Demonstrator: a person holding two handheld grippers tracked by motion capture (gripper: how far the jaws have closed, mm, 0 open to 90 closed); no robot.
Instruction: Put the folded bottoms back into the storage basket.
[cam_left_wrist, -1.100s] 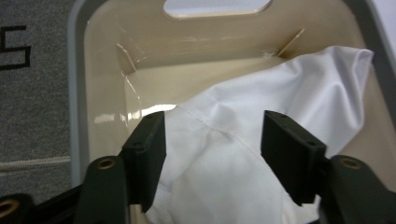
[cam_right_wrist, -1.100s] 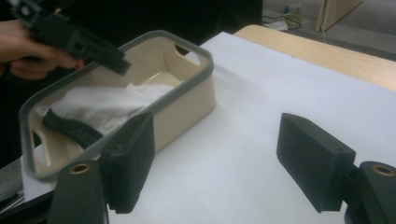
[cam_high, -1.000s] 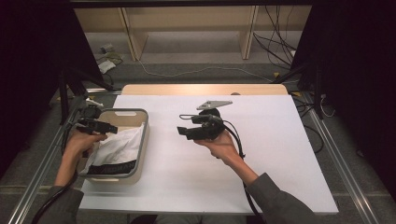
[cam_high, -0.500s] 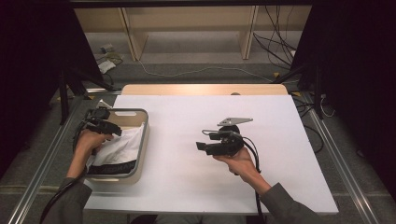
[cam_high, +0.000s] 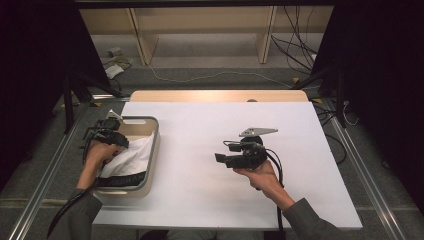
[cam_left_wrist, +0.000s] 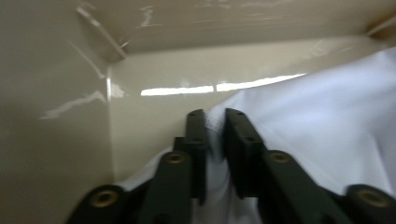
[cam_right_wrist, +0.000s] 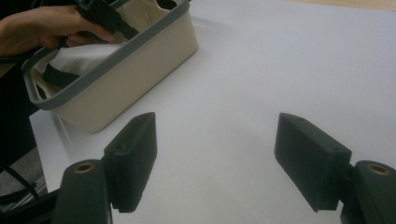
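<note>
At about nine o'clock on the white surface (cam_high: 210, 150), a bin (cam_high: 152, 150) held a white cloth (cam_high: 132, 155). The left tool (cam_left_wrist: 215, 116) reached down into it, and its jaws, having just been closing, pinched a fold of the cloth. The right tool (cam_right_wrist: 215, 154) hovered over the bare surface near centre, wide open and empty. The bin lay toward its ten o'clock, so the left hand was the nearer.

The basket's walls (cam_high: 153, 150) hem the cloth (cam_high: 132, 155); the white table (cam_high: 200, 140) lies open.
</note>
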